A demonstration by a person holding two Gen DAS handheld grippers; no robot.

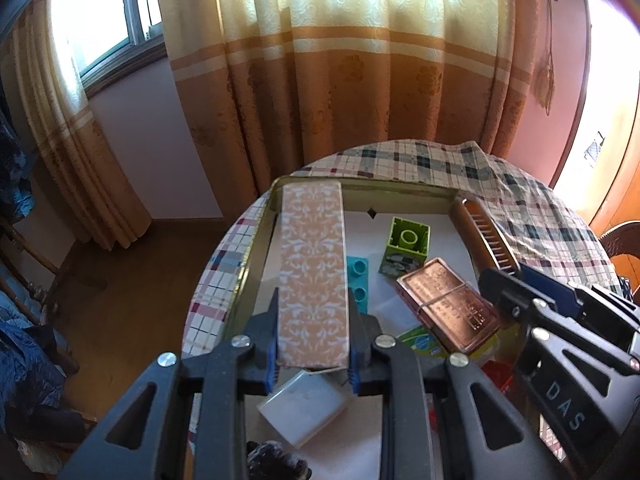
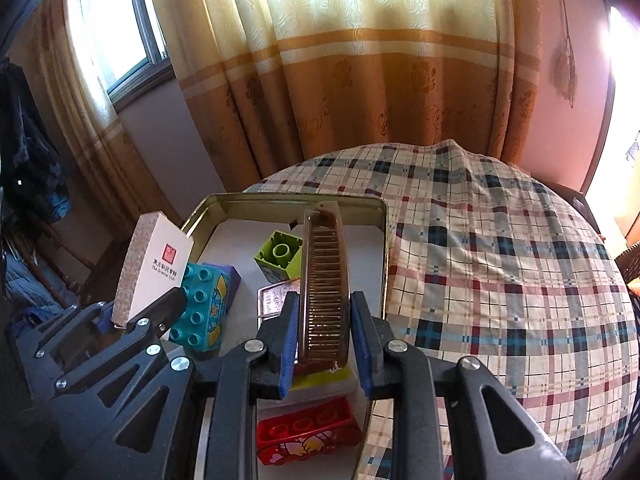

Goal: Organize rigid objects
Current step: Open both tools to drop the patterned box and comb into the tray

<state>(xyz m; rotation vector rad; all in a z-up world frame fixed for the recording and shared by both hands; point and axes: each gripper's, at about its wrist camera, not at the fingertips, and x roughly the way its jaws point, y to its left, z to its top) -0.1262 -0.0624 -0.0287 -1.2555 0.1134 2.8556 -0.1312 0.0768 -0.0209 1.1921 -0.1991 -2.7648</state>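
Note:
My left gripper (image 1: 314, 344) is shut on a long flat box (image 1: 312, 264) with an orange floral face, held tilted over the left side of the open tin tray (image 1: 256, 236). My right gripper (image 2: 326, 336) is shut on a brown comb (image 2: 324, 280), held over the tray's right side. In the tray lie a green block (image 1: 408, 248), a teal block (image 1: 358, 284), a copper-coloured bar (image 1: 448, 304) and a red block (image 2: 306, 432). The right wrist view shows the left gripper (image 2: 136, 312) and the box's white face (image 2: 154, 264).
The tray stands at the left edge of a round table under a plaid cloth (image 2: 500, 260). A small white case (image 1: 304, 408) and a yellow-green packet (image 1: 420, 342) lie near the tray's front. Curtains (image 1: 340, 80) hang behind; wooden floor (image 1: 132, 280) lies to the left.

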